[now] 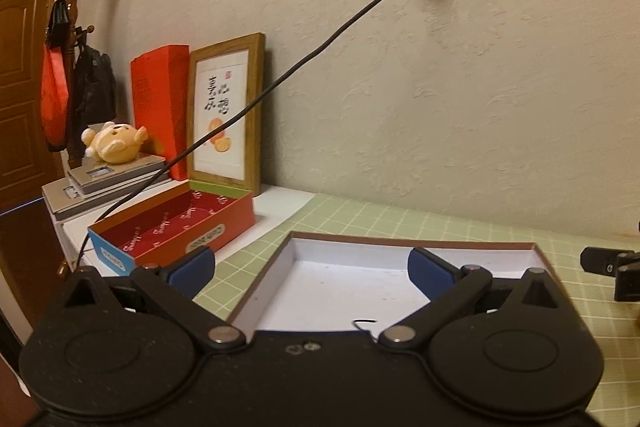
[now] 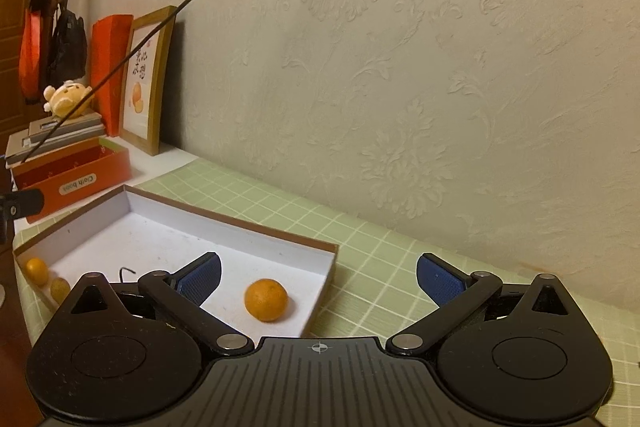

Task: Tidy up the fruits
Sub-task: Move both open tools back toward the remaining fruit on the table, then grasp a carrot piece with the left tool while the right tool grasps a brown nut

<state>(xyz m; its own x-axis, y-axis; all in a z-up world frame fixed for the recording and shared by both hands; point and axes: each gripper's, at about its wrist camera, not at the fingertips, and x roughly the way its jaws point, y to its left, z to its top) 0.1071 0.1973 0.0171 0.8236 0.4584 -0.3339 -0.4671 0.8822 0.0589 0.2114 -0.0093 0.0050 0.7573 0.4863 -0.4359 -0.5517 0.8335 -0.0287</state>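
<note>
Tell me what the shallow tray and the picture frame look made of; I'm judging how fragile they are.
The tray looks like matte cardboard: thin white walls with a brown outer edge. The picture frame looks like wood with a light brown grain, though a printed finish is possible.

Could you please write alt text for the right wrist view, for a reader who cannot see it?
The open right gripper hovers over a green checked tablecloth, empty, beside a shallow white cardboard tray holding one round orange fruit. Two more small orange fruits lie past the tray's left edge.
</note>
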